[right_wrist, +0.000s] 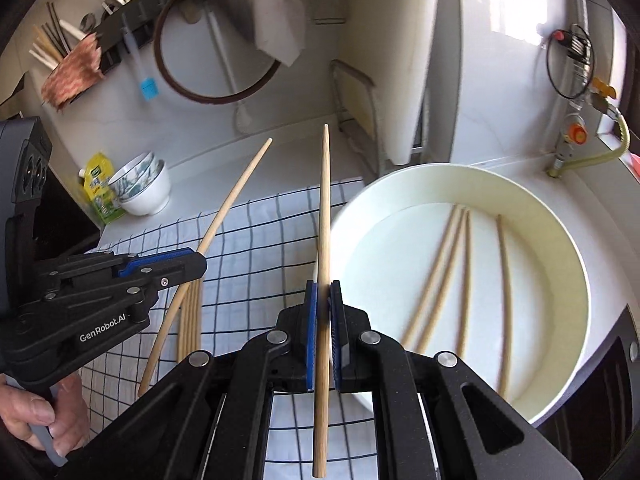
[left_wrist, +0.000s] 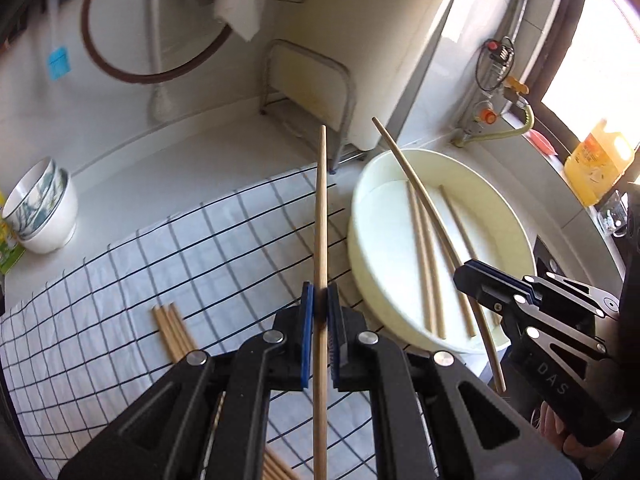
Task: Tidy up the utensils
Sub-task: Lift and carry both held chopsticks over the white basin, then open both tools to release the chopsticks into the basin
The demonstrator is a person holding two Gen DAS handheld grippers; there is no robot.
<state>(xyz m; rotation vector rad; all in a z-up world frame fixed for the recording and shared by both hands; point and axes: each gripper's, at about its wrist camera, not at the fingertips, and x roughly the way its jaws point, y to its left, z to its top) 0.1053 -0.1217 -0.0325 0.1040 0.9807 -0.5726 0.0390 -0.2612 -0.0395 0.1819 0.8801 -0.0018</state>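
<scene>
Two handheld claws each grip a single wooden chopstick above a kitchen tabletop (left_wrist: 132, 148). The left claw (left_wrist: 321, 316) is clenched on a chopstick (left_wrist: 320, 216) about midway along its length, the stick running straight out ahead between the blue pads (left_wrist: 306, 320). The right claw (right_wrist: 323, 320) is likewise clamped on its own chopstick (right_wrist: 325, 208), taken near the middle, with the tapered tip pointing forward and the butt hanging below the claw.

Three or four more chopsticks (right_wrist: 460, 272) lie loose in the round white basin (right_wrist: 568, 240), just to the right of both claws. A small bundle of chopsticks (left_wrist: 172, 332) lies side by side on the checked cloth (left_wrist: 120, 280) to the left, below the held sticks. Stacked bowls (left_wrist: 44, 208) stand well apart at the far left.

The sticks look light, stiff and smooth; a mid-length hold seems the safest, since a thin round stick could pivot or slip between flat pads if taken near an end. Whether the basin holds water cannot be told.
</scene>
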